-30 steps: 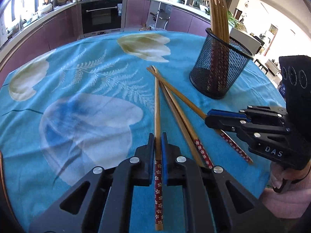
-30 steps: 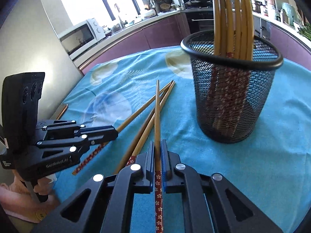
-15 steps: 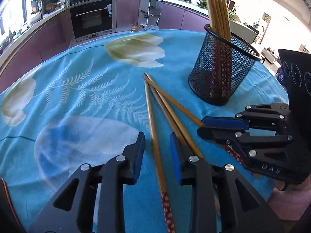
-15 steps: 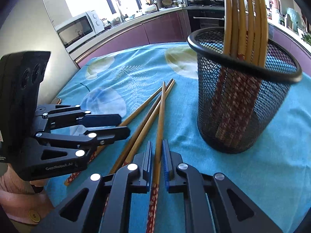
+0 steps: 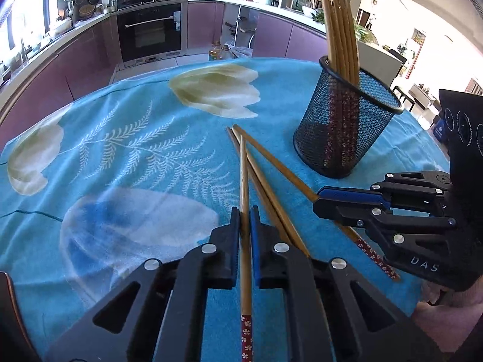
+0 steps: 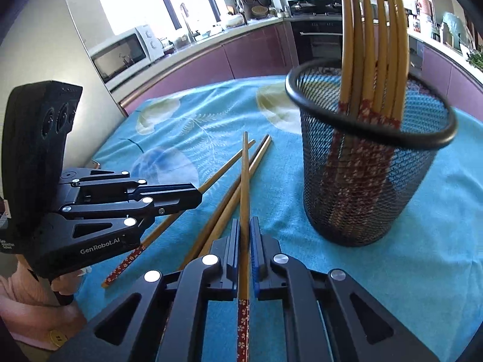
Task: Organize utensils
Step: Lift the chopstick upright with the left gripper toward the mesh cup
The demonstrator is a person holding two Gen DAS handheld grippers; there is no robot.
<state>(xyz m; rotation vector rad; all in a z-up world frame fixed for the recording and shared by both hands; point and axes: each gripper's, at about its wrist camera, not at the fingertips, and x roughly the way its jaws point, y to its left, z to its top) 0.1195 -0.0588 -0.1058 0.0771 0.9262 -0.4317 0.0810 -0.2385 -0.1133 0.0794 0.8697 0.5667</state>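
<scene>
Your left tongs (image 5: pixel 245 223) are closed on one chopstick (image 5: pixel 245 181), their jaws having just been closing on it after a brief release. Your right tongs (image 6: pixel 245 235) are clamped on a second chopstick (image 6: pixel 244 181). Both point downward over the table (image 5: pixel 135 150), covered in a blue floral cloth. Three more loose chopsticks (image 5: pixel 271 163) lie fanned on the cloth between the tongs. The black mesh holder (image 6: pixel 362 199) stands upright nearby, holding further chopsticks.

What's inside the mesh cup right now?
The black mesh cup holds a bundle of chopsticks standing up, patterned red ends down, plain ends sticking out above the rim. Their exact count and the cup's floor are hidden behind overlapping sticks and mesh.
</scene>
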